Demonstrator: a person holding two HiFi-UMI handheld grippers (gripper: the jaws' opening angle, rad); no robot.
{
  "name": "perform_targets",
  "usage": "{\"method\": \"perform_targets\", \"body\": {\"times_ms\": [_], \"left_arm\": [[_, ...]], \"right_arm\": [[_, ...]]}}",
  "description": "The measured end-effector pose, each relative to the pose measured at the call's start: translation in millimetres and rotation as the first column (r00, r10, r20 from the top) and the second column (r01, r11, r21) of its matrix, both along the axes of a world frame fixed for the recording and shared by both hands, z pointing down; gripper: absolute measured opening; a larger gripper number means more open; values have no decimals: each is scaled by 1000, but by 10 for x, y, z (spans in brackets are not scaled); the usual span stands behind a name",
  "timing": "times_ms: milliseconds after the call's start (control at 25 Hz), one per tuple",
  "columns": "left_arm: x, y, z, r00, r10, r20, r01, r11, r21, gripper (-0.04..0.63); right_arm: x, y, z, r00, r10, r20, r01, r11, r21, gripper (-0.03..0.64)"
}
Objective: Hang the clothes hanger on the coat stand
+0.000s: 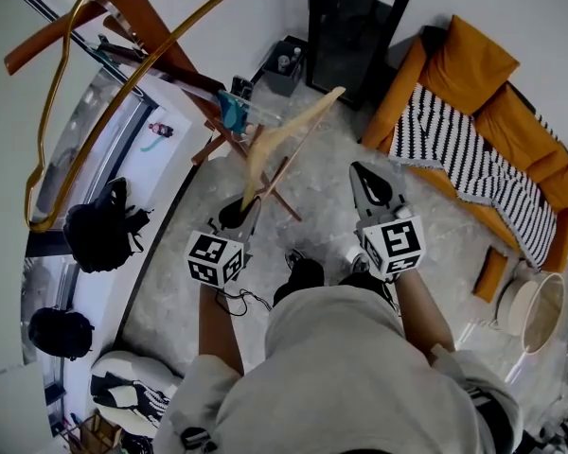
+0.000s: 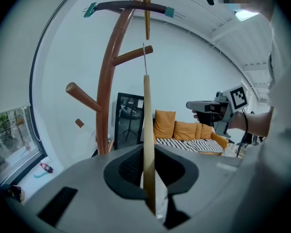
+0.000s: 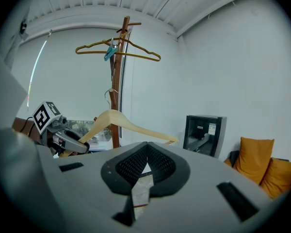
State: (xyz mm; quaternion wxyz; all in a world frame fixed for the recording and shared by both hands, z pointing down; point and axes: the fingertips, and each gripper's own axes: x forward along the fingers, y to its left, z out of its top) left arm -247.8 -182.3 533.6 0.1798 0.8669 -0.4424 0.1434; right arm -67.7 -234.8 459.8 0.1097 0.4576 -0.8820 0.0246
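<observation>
Sticking up from the left gripper [image 1: 244, 206], the wooden hanger [image 1: 284, 126] is clamped by one arm in closed jaws and held in the air just short of the coat stand [image 1: 142, 17]. Its wire hook [image 2: 144, 57] sits near a branch but is over no peg yet. This looks like the approach step. Next, the hook needs lifting over a free branch and lowering on. A gold wire hanger [image 1: 47, 112] already hangs higher up. The right gripper [image 1: 364, 173] waits alongside, jaws closed on nothing.
</observation>
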Motion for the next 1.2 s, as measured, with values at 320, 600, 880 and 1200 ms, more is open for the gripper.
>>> {"method": "perform_targets", "body": {"times_ms": [320,600,880,1200], "left_arm": [[-141,-48,85,1000,14,-7,-14,1000,-13,51],[-220,-93,153,1000,15,-17,-15,1000,-23,51],[-285,-132,202,1000,19,-16,-19,999,-31,51],[-348,-221,235,1000,15,-23,-16,999,-33,51]], "right_arm": [[-179,-39,44,1000,9,-8,-9,1000,-6,5],[-246,-53,96,1000,23,-13,-24,1000,-16,5],[-291,-64,134,999,34,-15,-34,999,-23,3],[-315,-90,144,999,45,-17,-46,999,-22,5]]}}
